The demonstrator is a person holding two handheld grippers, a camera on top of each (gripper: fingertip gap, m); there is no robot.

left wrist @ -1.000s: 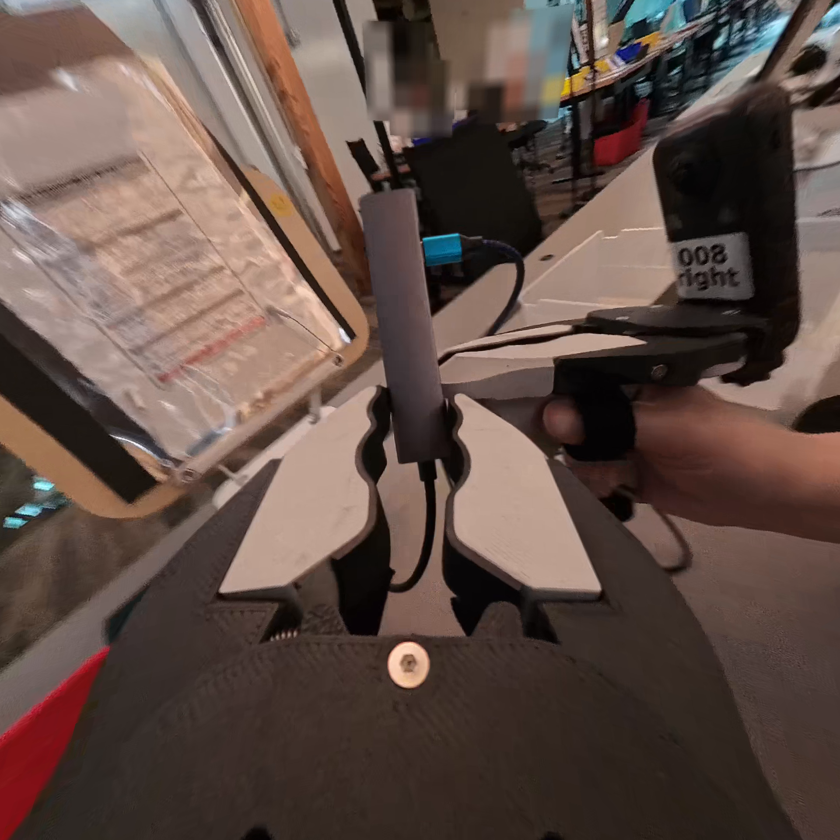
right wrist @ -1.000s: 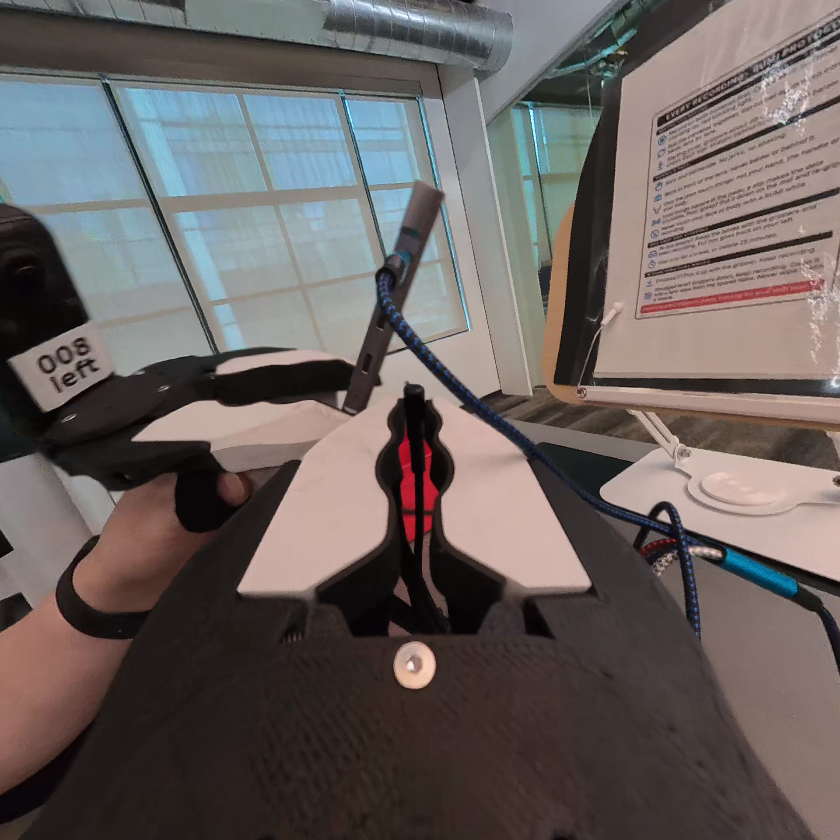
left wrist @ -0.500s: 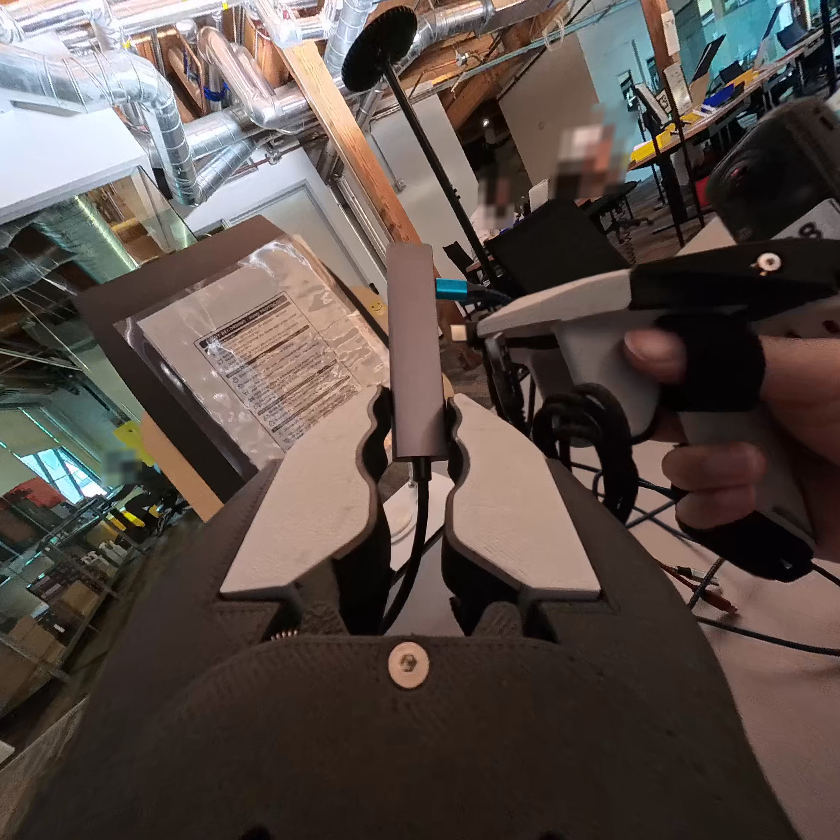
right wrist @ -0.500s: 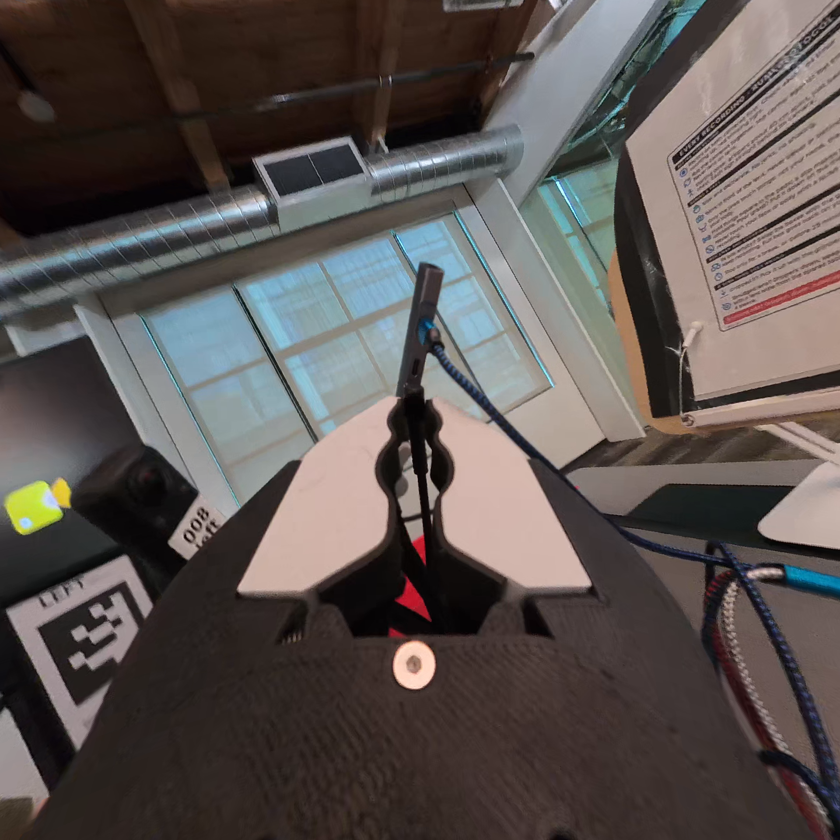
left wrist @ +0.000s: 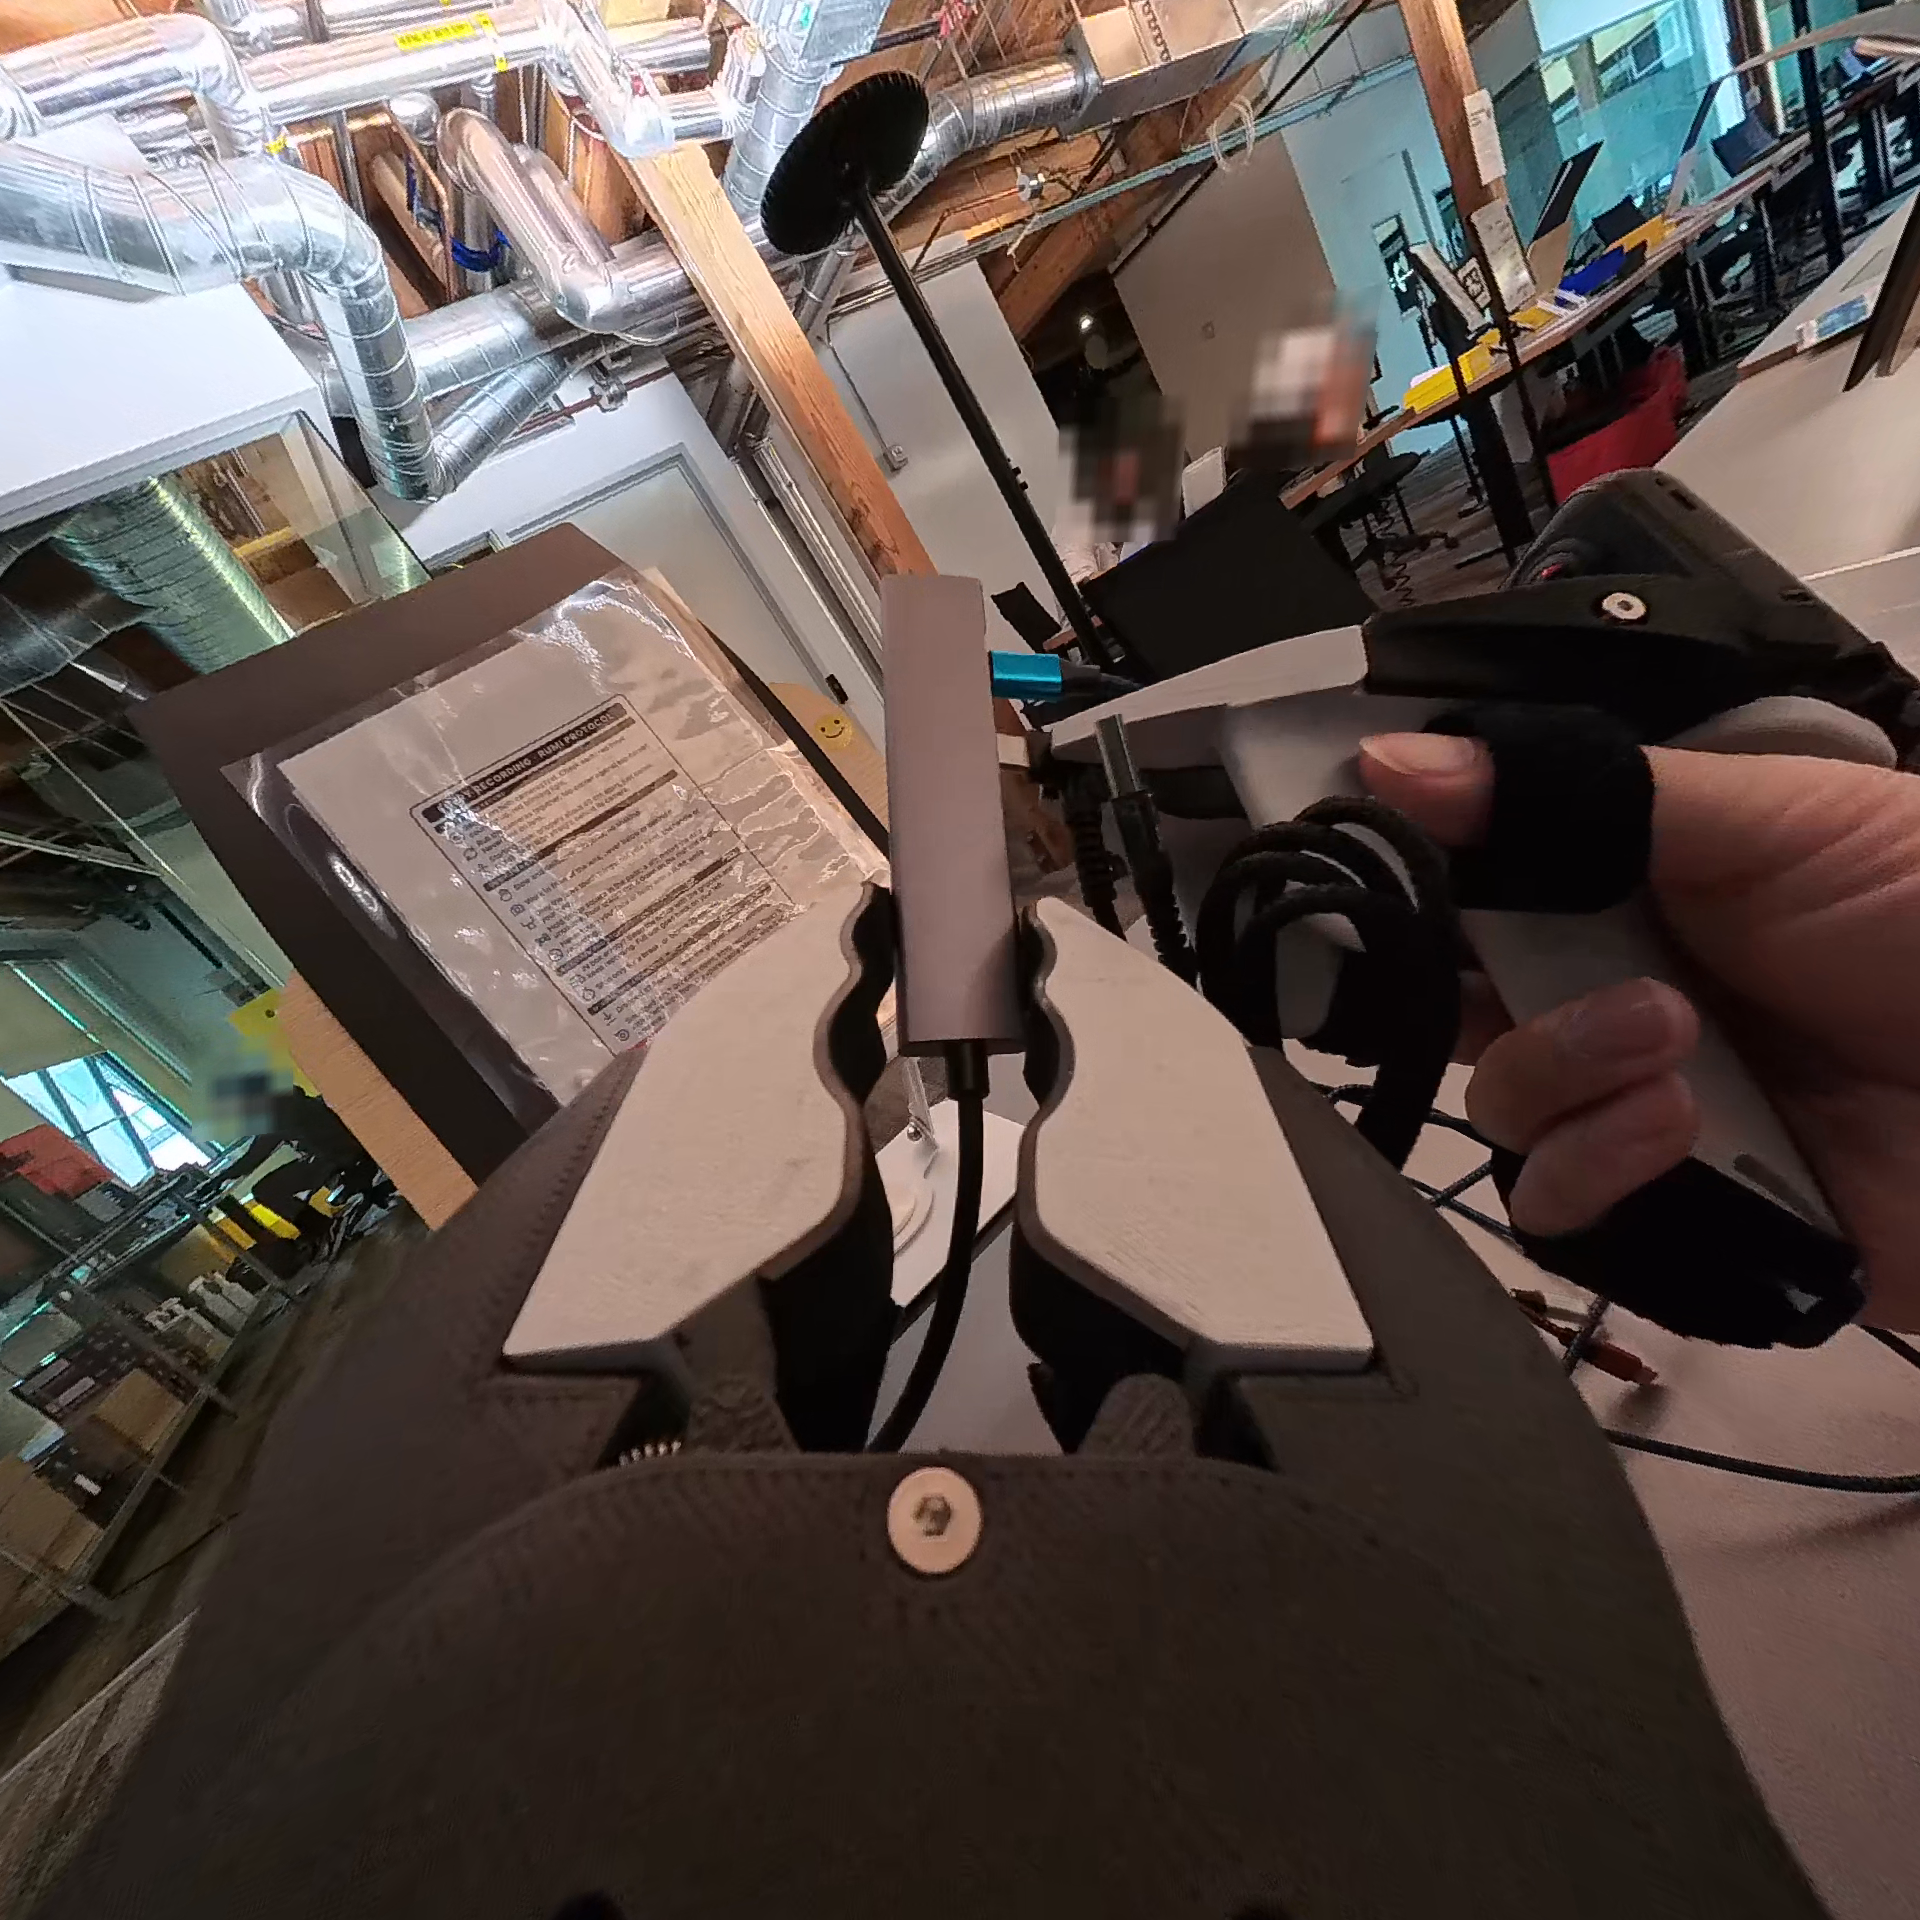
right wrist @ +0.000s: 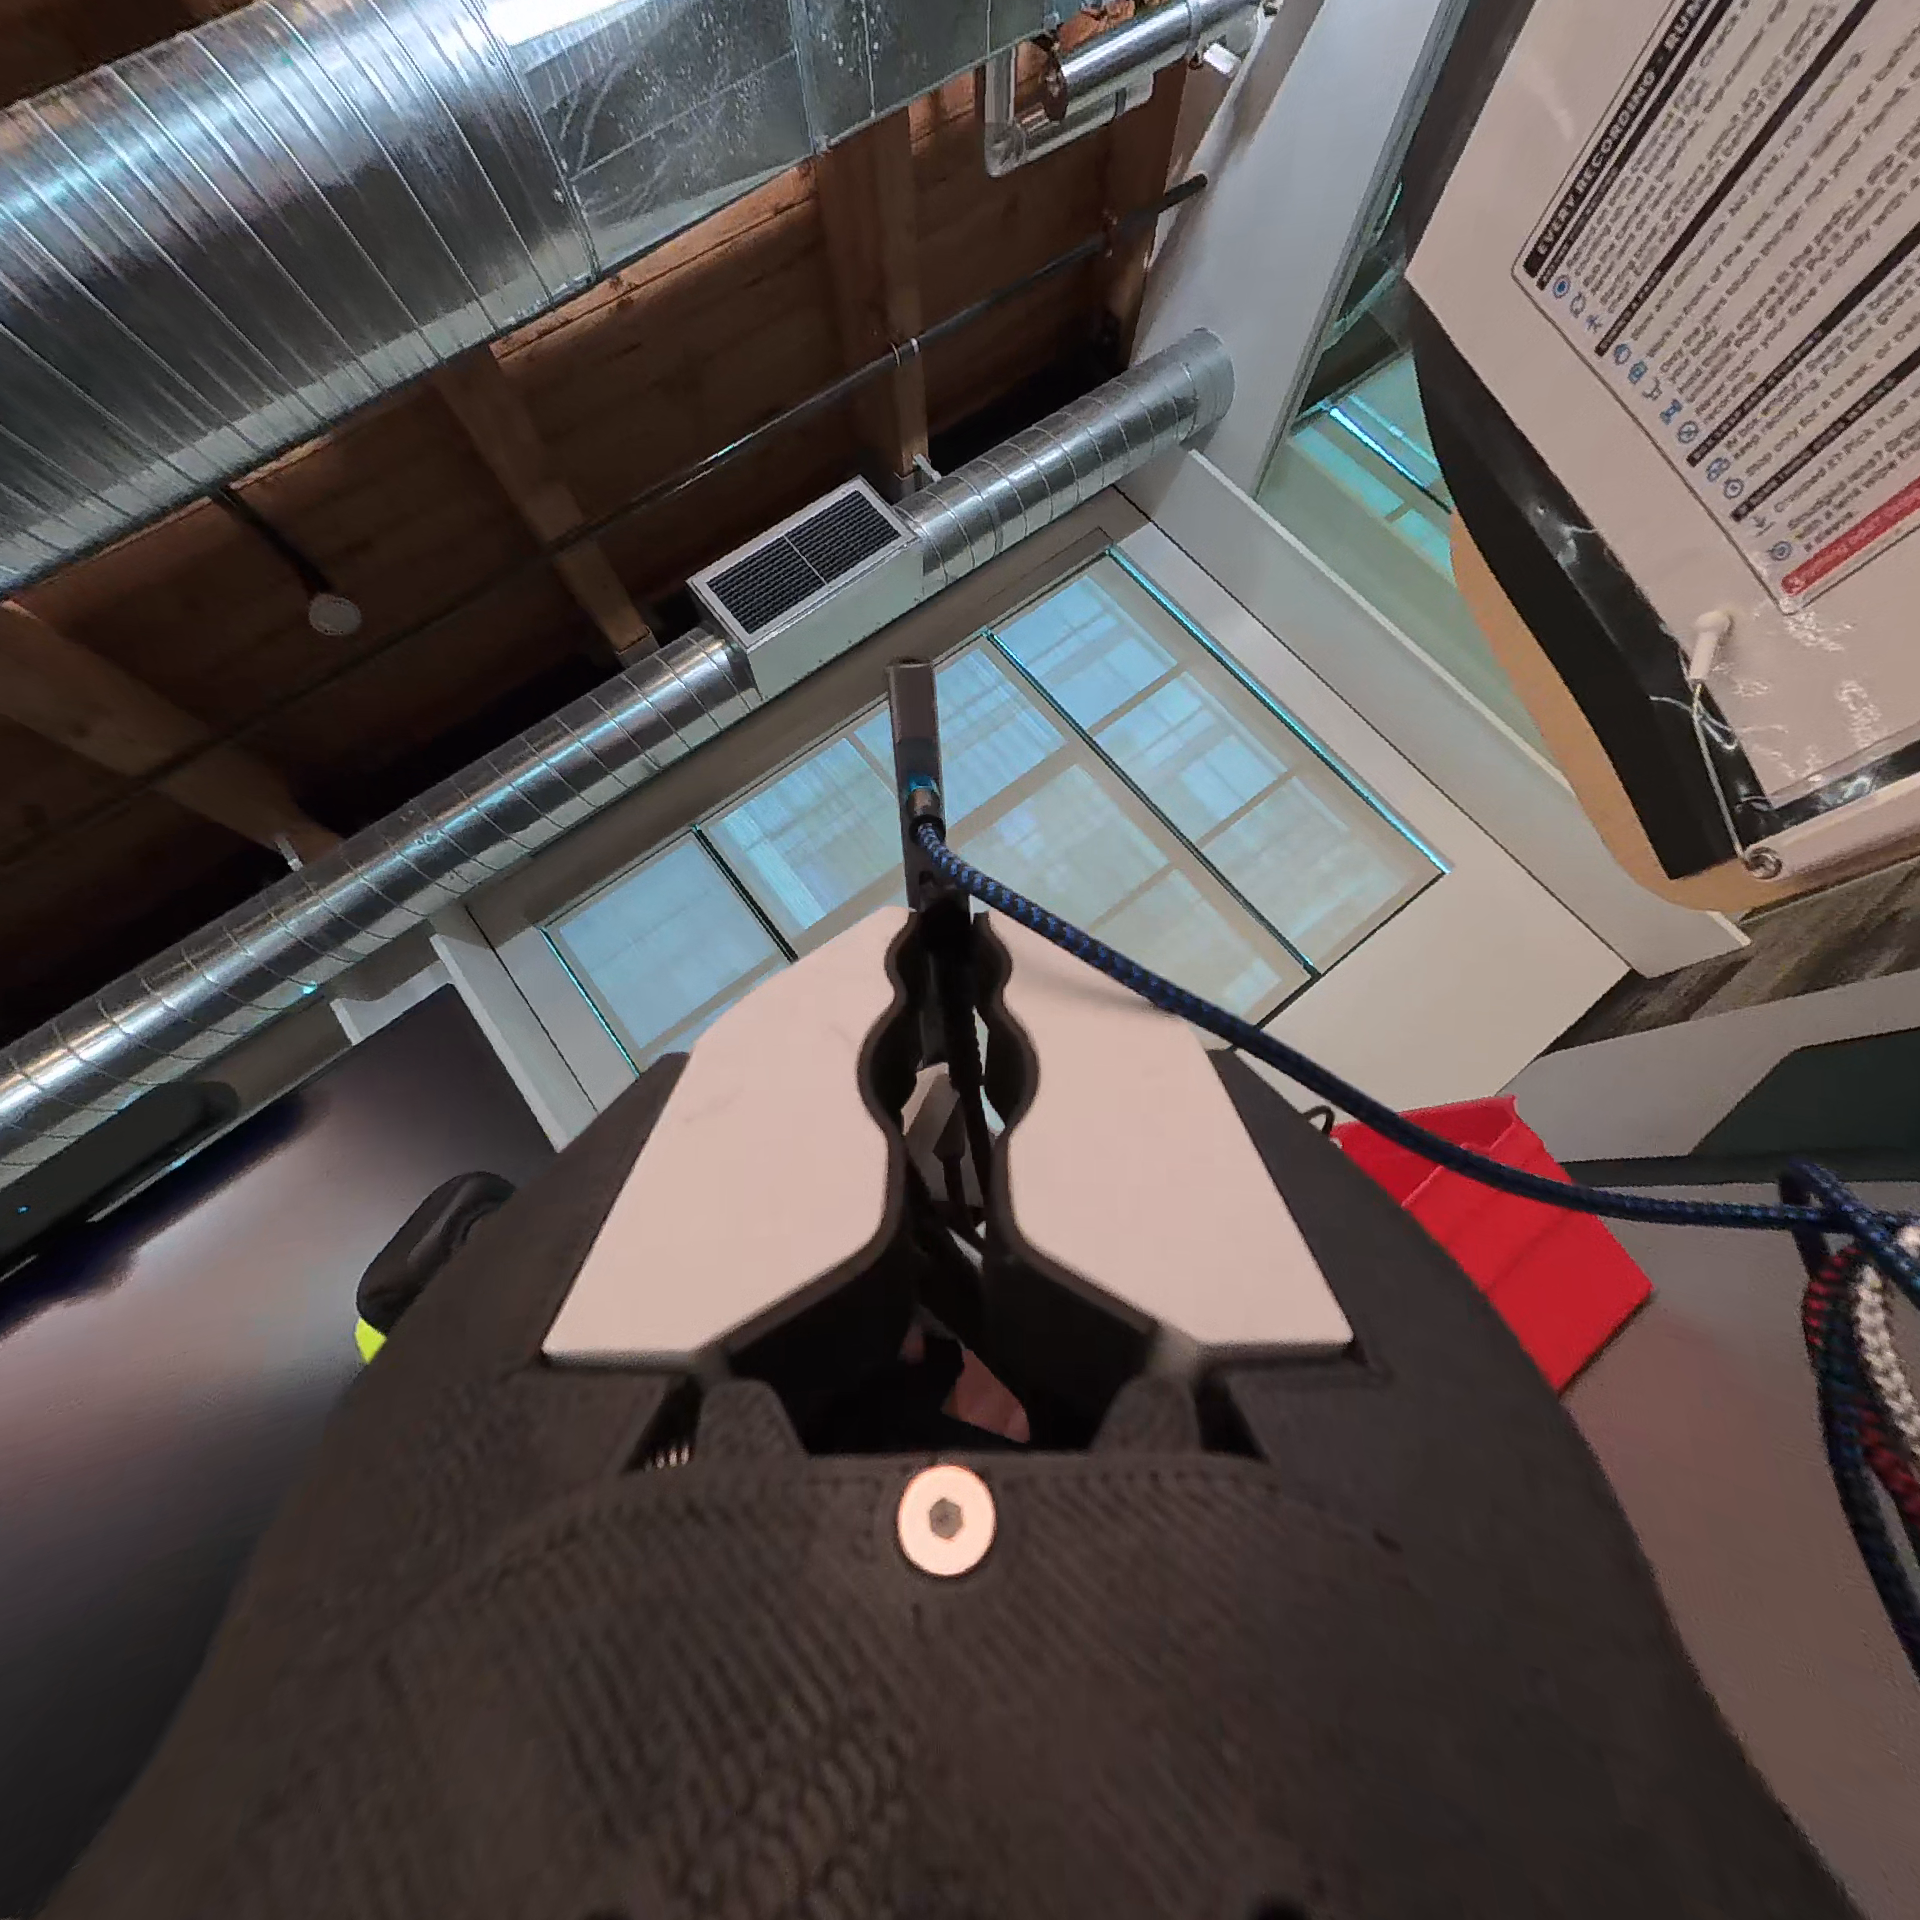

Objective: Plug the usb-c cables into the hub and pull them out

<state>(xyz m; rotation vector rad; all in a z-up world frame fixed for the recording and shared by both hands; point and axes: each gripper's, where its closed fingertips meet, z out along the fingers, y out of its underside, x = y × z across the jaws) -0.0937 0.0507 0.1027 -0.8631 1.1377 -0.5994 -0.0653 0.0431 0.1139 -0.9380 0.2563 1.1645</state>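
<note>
The left gripper [left wrist: 956,935] is closed on the lower end of the hub [left wrist: 940,800], a slim grey bar that stands upright between its two pale fingers [left wrist: 717,1132], held up in the air with the ceiling ducts and a wooden beam behind it. A short black lead [left wrist: 951,1226] hangs from the hub's bottom end and curves down through the gap between the fingers. On the hub's right edge, near the top, a blue plug [left wrist: 1023,673] is seated in a port; its blue braided cable [right wrist: 1299,1081] shows in the right wrist view, running from the hub down and off to the right. The right gripper [right wrist: 940,925] is pinched narrow on a black cable [right wrist: 951,1029], with the cable's tip right at the hub's edge just below the blue plug; whether that tip is in a port cannot be told. In the left wrist view the right gripper comes in from the right, its fingertips [left wrist: 1081,717] just beside the hub, held by a hand [left wrist: 1704,956] in a black fingerless glove, with loops of black cable hanging under it. A laminated sheet [left wrist: 613,831] on a dark board stands behind the hub to the left. A red bin [right wrist: 1486,1216] sits on the grey counter [right wrist: 1714,1475] to the right, near a bundle of braided cables [right wrist: 1870,1351].
</note>
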